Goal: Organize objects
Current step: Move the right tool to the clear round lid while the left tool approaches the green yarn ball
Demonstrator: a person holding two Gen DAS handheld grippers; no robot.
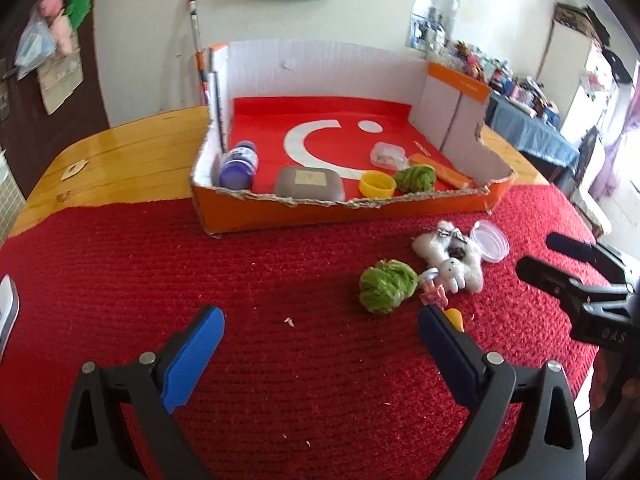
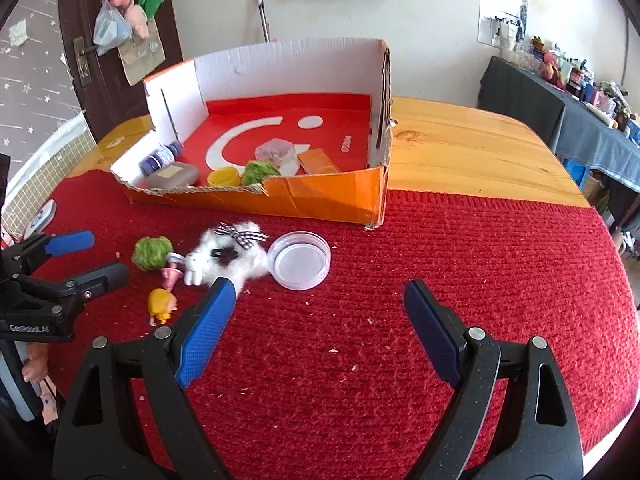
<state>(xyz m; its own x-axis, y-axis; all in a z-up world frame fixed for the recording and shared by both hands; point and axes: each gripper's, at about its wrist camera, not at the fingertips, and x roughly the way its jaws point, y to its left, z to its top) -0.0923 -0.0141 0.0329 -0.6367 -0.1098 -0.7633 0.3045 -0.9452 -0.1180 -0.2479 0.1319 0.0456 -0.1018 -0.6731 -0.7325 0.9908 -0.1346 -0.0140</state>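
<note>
bare red mat point(image 2: 460, 248) right of clear lid point(image 2: 299, 260)

My left camera looks down and forward along my fingers from close above the red mat point(image 1: 280, 360), facing the orange box point(image 1: 344, 208) ahead. My right camera does likewise from further right. Both share the box, the green pompom point(image 2: 152, 254) and the clear lid point(image 2: 300, 260).

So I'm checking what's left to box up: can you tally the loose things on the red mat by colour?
Green: 1, fuzzy ball
White: 1, plush keychain
Clear: 1, plastic lid
Pink: 1, small charm
Yellow: 1, small figure
Total: 5
</note>
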